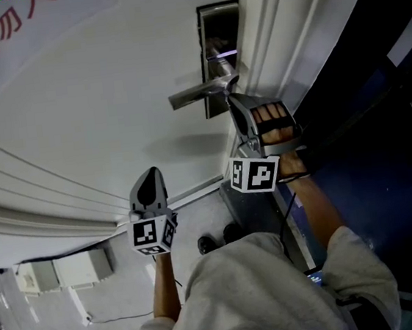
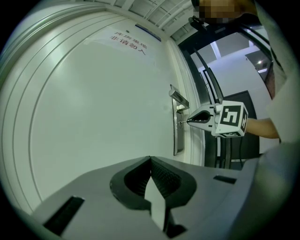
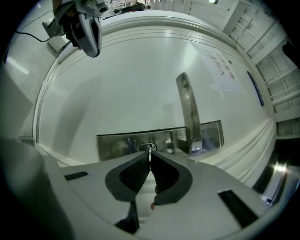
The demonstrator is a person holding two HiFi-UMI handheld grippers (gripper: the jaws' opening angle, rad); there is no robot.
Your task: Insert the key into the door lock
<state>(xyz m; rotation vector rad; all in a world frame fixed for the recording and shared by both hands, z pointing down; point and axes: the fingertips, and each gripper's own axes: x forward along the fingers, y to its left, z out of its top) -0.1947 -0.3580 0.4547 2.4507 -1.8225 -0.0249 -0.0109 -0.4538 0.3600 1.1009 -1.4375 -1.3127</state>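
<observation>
In the right gripper view we see the right gripper (image 3: 150, 158) with its jaws pressed together on the key (image 3: 149, 151), a thin blade held on edge between the ribbed pads. Its tip is at the round keyhole (image 3: 140, 147) in the shiny lock plate (image 3: 117, 146); we cannot tell how far it has gone in. The handle (image 3: 189, 112) rises from the plate just right of the keyhole.

The head view hides the key, as the gripper's nose covers it beside the root of the handle. That view alone shows the hand (image 1: 271, 122) gripping the tool and the forearm running down towards the lower right.

The left gripper view gives us the side look, at centre right: the blade bridges the short gap between the right gripper's tip and the plate. In its foreground the left gripper (image 2: 150, 159) has its jaw tips meeting with nothing between them. In the head view it hangs low and left of centre, well apart from the lock and facing the bare door (image 1: 97, 114).

The plate lies close to the door's edge, with the ridged frame (image 1: 280, 34) just beside it and dark glass (image 1: 376, 104) beyond. Left of the plate the door is wide and plain, up to a paper sign (image 1: 21, 34) in the upper left corner
</observation>
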